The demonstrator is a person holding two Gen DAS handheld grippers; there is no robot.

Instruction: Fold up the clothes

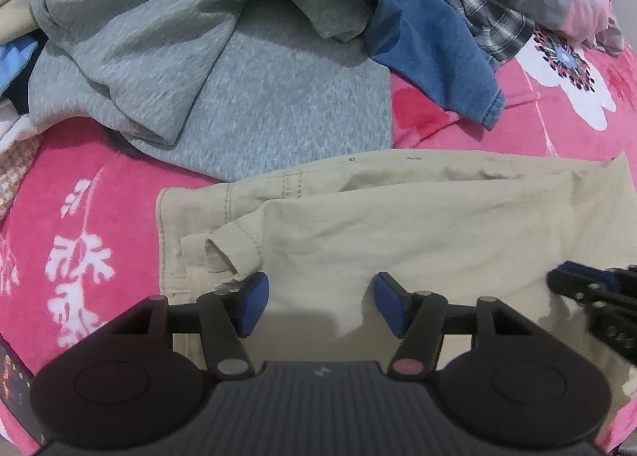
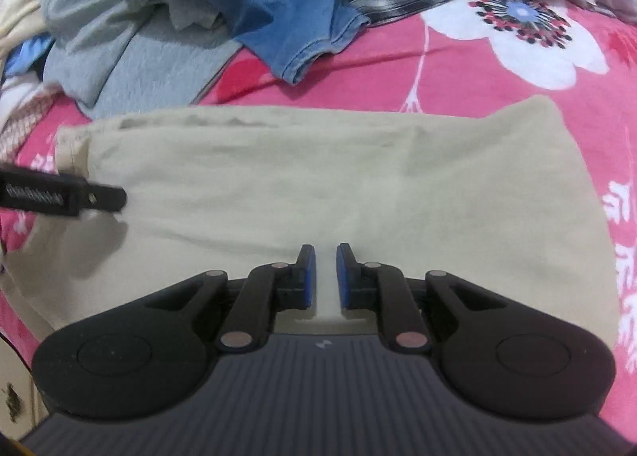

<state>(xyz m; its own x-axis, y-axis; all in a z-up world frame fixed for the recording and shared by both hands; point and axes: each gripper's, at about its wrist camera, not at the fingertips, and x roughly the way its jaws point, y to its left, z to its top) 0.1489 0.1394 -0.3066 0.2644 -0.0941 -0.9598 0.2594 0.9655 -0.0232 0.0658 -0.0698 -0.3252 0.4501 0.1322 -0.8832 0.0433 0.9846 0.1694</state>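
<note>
Left wrist view showed the left gripper (image 1: 320,302), jaws spread, over folded khaki trousers (image 1: 398,225); the right gripper (image 2: 326,276), jaws nearly closed on nothing; likely smoothing mid-fold

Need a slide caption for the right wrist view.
Right hand-held gripper nearly closed on folded beige garment on pink floral bedspread.

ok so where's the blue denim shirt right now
The blue denim shirt lies in the clothes pile beyond the beige trousers, draped over the grey sweatshirt, a plaid shirt at its right.
</note>
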